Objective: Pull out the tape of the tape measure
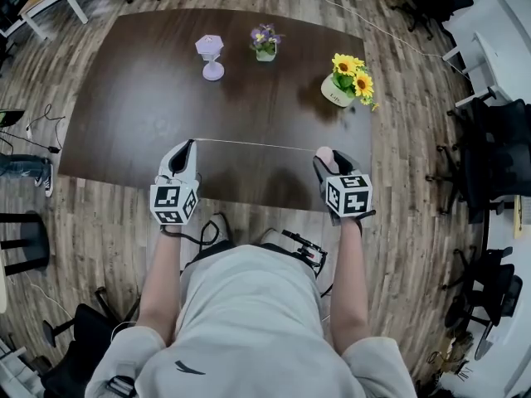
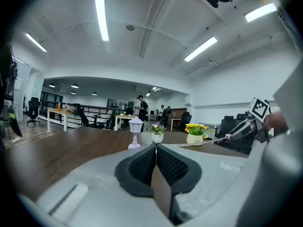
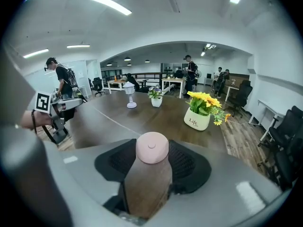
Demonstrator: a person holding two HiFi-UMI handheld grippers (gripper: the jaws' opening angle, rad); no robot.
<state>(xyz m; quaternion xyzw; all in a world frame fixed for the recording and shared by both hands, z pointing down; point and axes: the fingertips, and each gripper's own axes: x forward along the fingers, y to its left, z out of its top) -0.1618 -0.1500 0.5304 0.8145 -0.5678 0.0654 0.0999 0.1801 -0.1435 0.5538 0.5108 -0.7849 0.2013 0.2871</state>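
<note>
A thin tape is stretched level above the near edge of the dark brown table, running between my two grippers. My left gripper is shut on the tape's end; in the left gripper view its jaws meet with the tape leading off to the right. My right gripper is shut on the round pink tape measure case, which fills the gap between its pads. From there the tape runs left toward the left gripper.
On the far half of the table stand a lavender lamp, a small pot of purple flowers and a white pot of sunflowers. Black office chairs crowd the right side. White desks stand at the room's far corners.
</note>
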